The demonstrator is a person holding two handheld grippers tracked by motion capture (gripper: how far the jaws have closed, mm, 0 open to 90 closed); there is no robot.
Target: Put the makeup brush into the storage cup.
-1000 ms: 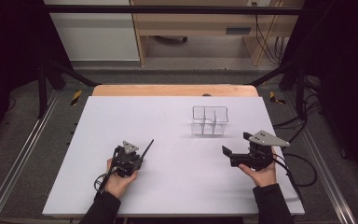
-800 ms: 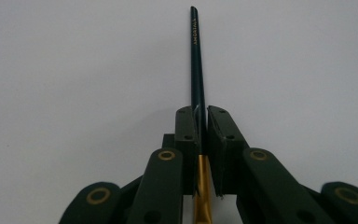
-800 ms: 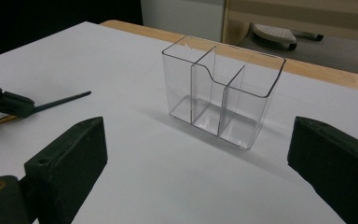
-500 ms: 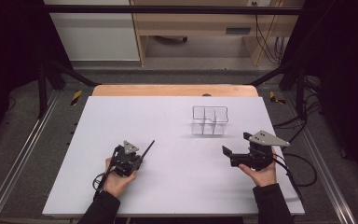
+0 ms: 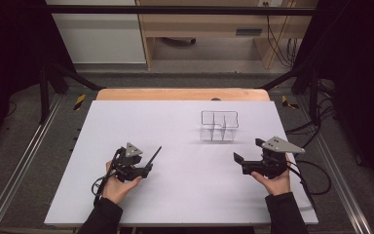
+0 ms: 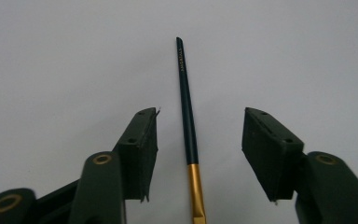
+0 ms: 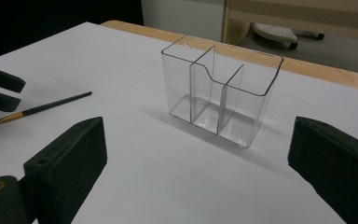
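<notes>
At the near edge of the white table [image 5: 185, 204], a person's two sleeved forearms come in, each hand holding a black two-jaw gripper. The left gripper [image 5: 146, 169], topped by a grey three-cornered plate, sits low over the sheet. Its jaws have just been opening and now stand apart, with a slim brush [image 6: 187, 116] lying between them. The brush's dark green handle and gold ferrule run straight up the gap. Neither pad presses on the brush: in the left gripper view, white tabletop shows on both sides of the handle. From above, the handle tip [image 5: 157, 151] pokes out beyond the jaws, angled away from the person and towards the right.

Across the table at much the same depth, the right gripper [image 5: 248, 156] is held in the person's right hand, its cable trailing off the table's right side. Its jaws stand wide open with nothing between them, pointing towards the middle of the table.

Farther out, a clear plastic organiser [image 5: 218, 126] stands upright on the white surface, divided into three compartments. It is nearer to the right gripper than to the left, and well apart from the brush. Behind it, the wooden edge of the table [image 5: 182, 94] shows beyond the white sheet, and past that, grey floor and light-coloured furniture.
</notes>
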